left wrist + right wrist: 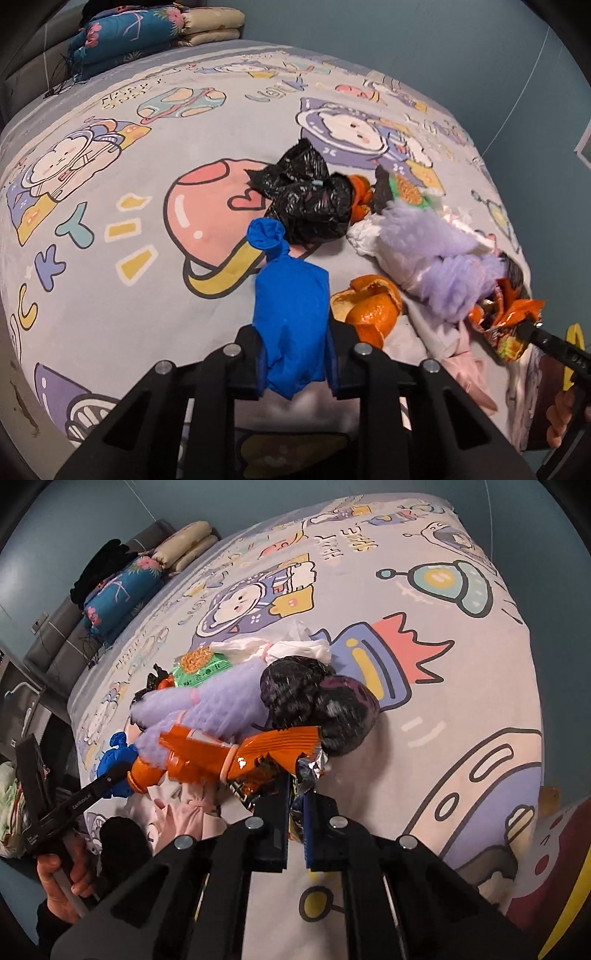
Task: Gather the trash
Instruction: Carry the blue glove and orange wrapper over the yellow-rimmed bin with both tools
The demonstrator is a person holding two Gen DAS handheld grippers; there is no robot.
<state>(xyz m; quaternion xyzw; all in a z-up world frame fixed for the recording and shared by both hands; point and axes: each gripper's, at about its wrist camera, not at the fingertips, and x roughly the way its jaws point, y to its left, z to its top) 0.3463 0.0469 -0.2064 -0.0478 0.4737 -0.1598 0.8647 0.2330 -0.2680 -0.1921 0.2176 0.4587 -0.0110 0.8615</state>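
Trash lies in a loose heap on the cartoon-printed grey bed sheet [110, 229], and two pieces are already in hand. Nearest in the left wrist view, the left tongs [293, 354] are pinching a crumpled blue glove-like piece of plastic [291, 306], which stands up between the fingers. The right tongs [295, 834] are pressed together on the foil edge of a crinkled orange snack wrapper [236, 757]. Both holds look thin, so I judge the sound way is to keep pressure steady and lift straight up before carrying, lest the wrapper tear or slip.

Just right of the blue piece sits a curled orange peel [369, 306] on pale pink cloth [465, 373]; the cloth may not be rubbish and could be dragged along. A fluffy lilac mesh bundle [439, 254] lies against the wrapper and may be pulled with it. Beyond are a crumpled black plastic bag [306, 199], white tissue [364, 236], a second peel [360, 192] and a green snack packet [408, 190]. A second dark bag [317, 705] sits just past the wrapper in the right wrist view. Far left, folded quilts [147, 33] rest well apart from the heap.
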